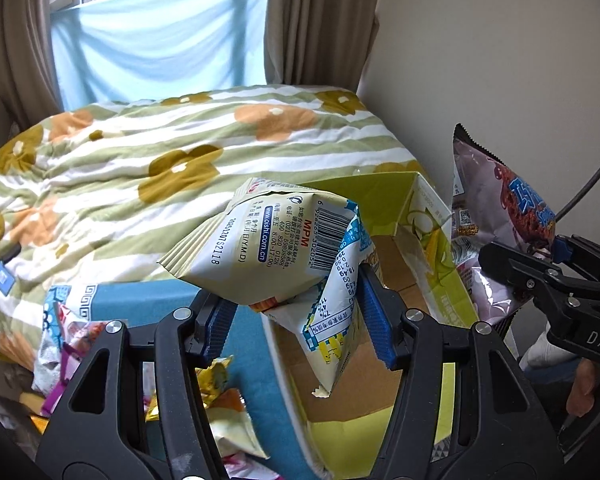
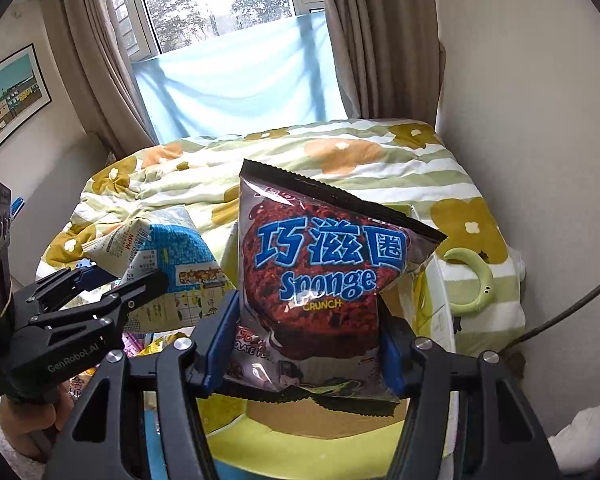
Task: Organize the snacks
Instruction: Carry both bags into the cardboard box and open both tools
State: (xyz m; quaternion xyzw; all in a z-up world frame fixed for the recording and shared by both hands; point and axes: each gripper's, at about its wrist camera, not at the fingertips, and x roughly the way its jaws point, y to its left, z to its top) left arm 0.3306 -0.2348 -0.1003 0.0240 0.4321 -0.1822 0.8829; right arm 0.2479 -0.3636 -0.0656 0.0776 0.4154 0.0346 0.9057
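My left gripper is shut on a crumpled white and pale-yellow snack bag with a barcode, held above the open yellow-green cardboard box. The same bag and left gripper appear at the left of the right wrist view. My right gripper is shut on a dark red and silver "Sponge Crunch" bag, also over the box. That bag and the right gripper appear at the right edge of the left wrist view.
A blue-topped surface left of the box carries a pile of several loose snack packets. Behind lies a bed with a green-striped flowered quilt, a green ring on it, and a curtained window. A white wall bounds the right.
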